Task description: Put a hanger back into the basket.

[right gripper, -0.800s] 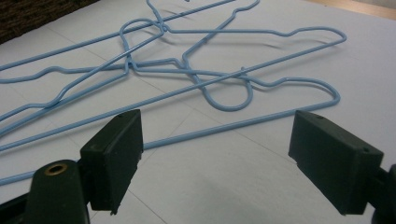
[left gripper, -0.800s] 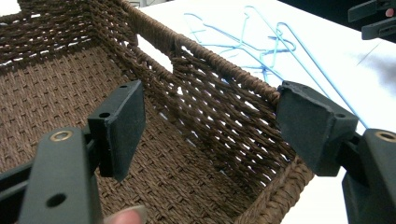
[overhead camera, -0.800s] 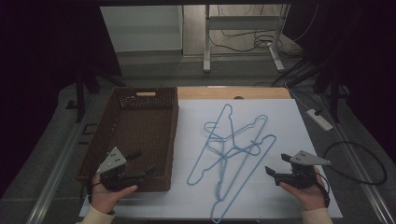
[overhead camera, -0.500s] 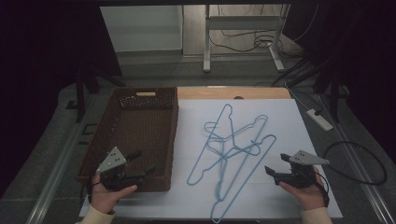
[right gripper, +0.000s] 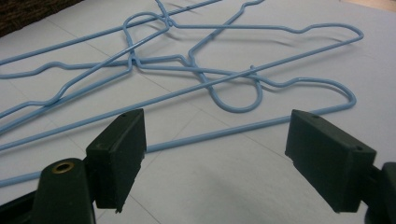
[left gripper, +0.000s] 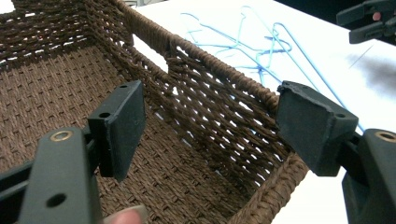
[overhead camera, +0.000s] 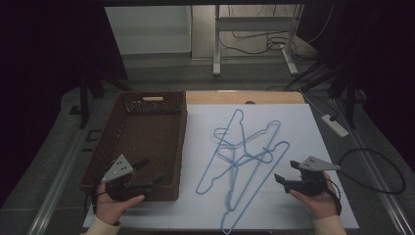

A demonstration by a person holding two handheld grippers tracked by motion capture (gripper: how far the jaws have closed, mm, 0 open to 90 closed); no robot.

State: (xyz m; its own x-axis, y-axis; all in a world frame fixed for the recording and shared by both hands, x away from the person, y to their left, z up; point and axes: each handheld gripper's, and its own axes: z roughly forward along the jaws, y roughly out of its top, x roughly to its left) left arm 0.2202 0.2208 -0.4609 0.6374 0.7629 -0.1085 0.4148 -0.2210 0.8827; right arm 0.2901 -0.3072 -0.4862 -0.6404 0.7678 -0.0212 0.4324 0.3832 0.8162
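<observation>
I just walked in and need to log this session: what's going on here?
A person sits at a table holding a two-jaw gripper in each hand. The left gripper is open over the near end of a brown woven basket, which looks empty. The right gripper is open, pointed at a tangle of light-blue wire hangers lying on the white sheet. Nothing is gripped.

Setting: lab or test room, dim. Work table (overhead camera: 298, 100) covered with white sheet (overhead camera: 293, 147), standing on grey carpet (overhead camera: 58, 161). Behind it, metal desk legs (overhead camera: 216, 44) with loose cables (overhead camera: 254, 41) on the floor. Power strip (overhead camera: 334, 125) and black cable (overhead camera: 377, 171) at right.
</observation>
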